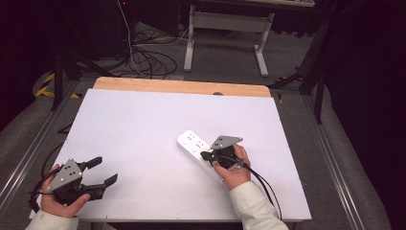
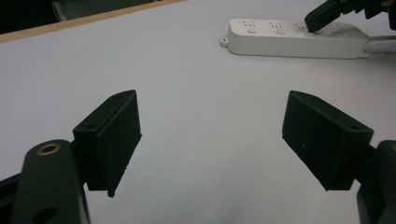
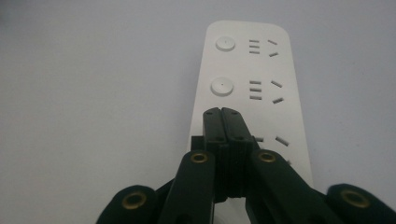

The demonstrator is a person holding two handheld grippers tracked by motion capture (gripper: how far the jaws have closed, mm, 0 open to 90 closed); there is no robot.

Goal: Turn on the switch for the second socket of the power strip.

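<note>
A white power strip (image 1: 195,146) lies slantwise on the white table top, right of the middle; it has round switch buttons and socket slots (image 3: 252,88). My right gripper (image 1: 206,155) is shut with nothing between its jaws, and its joined tips (image 3: 222,114) rest on the strip's top where a third button would sit, hiding that spot. The left gripper view shows the strip (image 2: 292,37) far off with the right gripper's tip (image 2: 315,22) on it. My left gripper (image 1: 103,171) is held wide open near the table's front left corner, its pads (image 2: 114,140) apart above bare table.
The white board (image 1: 143,124) lies on a wooden table whose far edge (image 1: 182,86) shows. A thin white cord leaves the strip toward the right (image 2: 380,44). Beyond the table are floor cables (image 1: 143,57) and a white desk frame (image 1: 225,28).
</note>
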